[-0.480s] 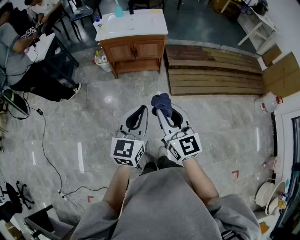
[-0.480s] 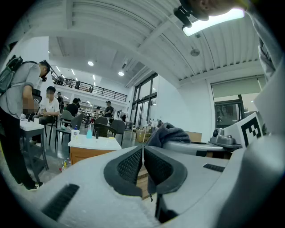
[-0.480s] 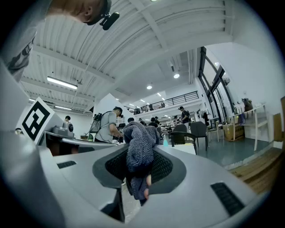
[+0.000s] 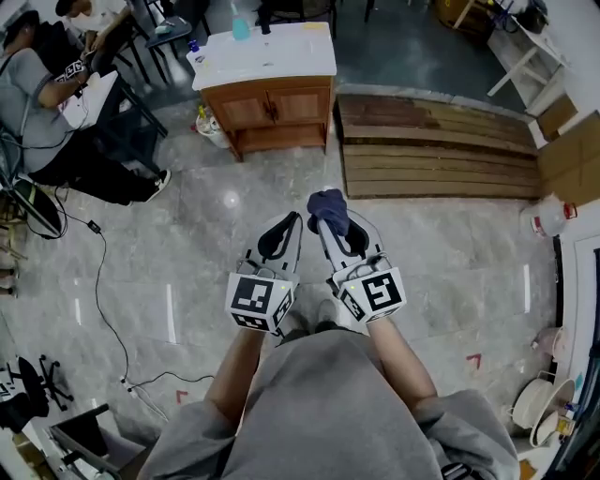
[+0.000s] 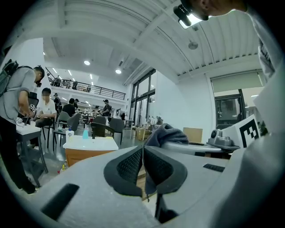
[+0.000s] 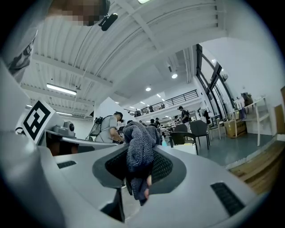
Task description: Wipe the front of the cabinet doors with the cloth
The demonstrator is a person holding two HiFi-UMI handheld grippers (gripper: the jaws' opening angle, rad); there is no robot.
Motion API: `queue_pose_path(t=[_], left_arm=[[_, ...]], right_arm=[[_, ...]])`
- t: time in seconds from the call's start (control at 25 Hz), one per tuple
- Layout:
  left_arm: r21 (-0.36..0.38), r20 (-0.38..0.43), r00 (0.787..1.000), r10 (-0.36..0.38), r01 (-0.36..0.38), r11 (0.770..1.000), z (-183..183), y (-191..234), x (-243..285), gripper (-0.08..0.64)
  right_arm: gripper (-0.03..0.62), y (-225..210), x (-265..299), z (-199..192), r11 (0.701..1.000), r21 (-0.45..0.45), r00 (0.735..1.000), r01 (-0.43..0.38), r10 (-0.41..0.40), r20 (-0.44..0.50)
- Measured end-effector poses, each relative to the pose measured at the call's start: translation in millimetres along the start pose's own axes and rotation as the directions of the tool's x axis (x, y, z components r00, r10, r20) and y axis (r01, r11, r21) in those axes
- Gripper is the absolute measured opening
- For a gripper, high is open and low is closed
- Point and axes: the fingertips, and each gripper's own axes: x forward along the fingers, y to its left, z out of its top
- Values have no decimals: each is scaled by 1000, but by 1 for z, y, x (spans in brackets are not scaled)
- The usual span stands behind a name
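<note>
1. The right gripper's [image 6: 139, 165] jaws are clamping a dark blue knitted cloth [image 6: 140, 143] between their black ribbed pads. The cloth is bunching up above the tips, and a short tail is hanging below them.
2. The left gripper's [image 5: 143, 164] jaws are pressing together with nothing between them. The blue fabric showing beyond them belongs to the other gripper's load.
3. Both grippers are pointing forward, just beside each other, in front of the person's waist and over the grey stone-tiled floor [image 4: 187, 272].
4. The small brown wooden cabinet [image 4: 272, 111] with a white countertop [image 4: 272, 52] is standing on that floor well apart from the cloth, ahead and slightly to the left. Its two panelled doors [image 4: 246, 110] are facing the person and appear shut. A teal bottle [image 4: 240, 26] is standing at the countertop's back edge.
5. A low stack of brown wooden planks [image 4: 441, 145] is lying on the floor just beside the cabinet's right side.
6. The step in hand seems to be carrying the cloth to the cabinet. Wiping is probably not yet begun, since the cloth is nowhere near the doors.
7. The next move is calling for closing the gap, lowering the right gripper to door height and tilting it. The bunched fabric, not the hard jaw tips, should meet the wood.
</note>
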Motion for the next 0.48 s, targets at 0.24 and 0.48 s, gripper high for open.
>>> queue_pose_path(t=[0.24,0.48], left_arm=[[17,-9,1000,19,-19,1000,0,-6,26,18],[18,-32,999,27,-27,999,-5,11,50,20]], right_arm=[[94,-28,0,-3,1000,-1,1000,-24,24,3],[94,-46,21,-10,1000,13,1000,-24,24,-5]])
